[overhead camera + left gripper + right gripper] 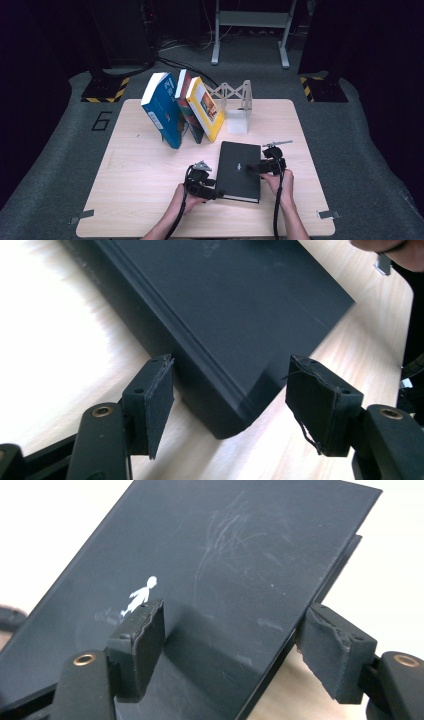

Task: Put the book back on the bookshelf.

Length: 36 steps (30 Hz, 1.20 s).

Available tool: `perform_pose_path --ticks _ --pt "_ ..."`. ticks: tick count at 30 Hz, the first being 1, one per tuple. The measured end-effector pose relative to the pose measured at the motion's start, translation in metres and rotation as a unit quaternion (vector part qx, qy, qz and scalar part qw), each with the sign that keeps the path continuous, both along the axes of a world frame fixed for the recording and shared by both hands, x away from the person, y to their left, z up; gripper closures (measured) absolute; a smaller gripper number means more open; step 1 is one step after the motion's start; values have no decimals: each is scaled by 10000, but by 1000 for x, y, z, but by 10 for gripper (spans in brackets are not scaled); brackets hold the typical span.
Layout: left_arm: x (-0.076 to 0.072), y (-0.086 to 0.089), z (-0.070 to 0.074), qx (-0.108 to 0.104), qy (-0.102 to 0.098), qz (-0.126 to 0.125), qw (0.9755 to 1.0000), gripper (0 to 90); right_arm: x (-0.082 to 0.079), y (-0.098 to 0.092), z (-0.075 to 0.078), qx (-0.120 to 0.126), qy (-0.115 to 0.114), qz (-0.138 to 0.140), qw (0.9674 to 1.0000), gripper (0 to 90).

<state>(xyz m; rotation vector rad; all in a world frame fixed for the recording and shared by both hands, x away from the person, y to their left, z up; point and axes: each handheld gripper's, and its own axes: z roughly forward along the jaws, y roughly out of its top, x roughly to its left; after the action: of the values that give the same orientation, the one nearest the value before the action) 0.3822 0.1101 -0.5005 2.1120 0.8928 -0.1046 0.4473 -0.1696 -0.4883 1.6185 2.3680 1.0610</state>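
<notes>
Black and flat, the book lies on the pale tabletop near its front edge, and from above we see our left tongs at its near left corner and our right tongs reaching over its right edge onto the cover. Behind it three upright books lean together: a blue one, a red one and a yellow one, with a white rack just beside them. In the left gripper view, the left tongs stand partly open, straddling the book's rounded corner; the pads are near the corner but not pressing on it, so nothing is held. In the right gripper view, the right tongs are likewise open with the cover's edge between the pads, one over the scratched cover just below a small white figure, the other beyond the edge; neither clamps it.
</notes>
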Motion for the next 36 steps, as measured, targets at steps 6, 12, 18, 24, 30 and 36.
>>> perform_pose_path --ticks 6,12,18,24,30,36 --pt "-5 -10 0 6 -26 -142 9999 347 9 -2 2 -132 -65 58 9999 288" --pt "2 16 0 262 -102 430 9987 225 3 -10 1 -51 -80 43 9999 239" --pt "11 62 -3 948 -495 1132 9878 148 -4 -17 2 -31 -84 -96 9999 160" --pt "20 96 -12 1504 -643 1736 9711 110 -2 -16 4 -47 -131 -75 9999 172" --pt "20 107 -20 1743 -930 1955 9606 62 6 -12 6 -55 -193 -2 9998 189" --pt "10 114 -30 1332 -1346 2139 9583 57 8 -9 4 -42 -215 147 9997 215"
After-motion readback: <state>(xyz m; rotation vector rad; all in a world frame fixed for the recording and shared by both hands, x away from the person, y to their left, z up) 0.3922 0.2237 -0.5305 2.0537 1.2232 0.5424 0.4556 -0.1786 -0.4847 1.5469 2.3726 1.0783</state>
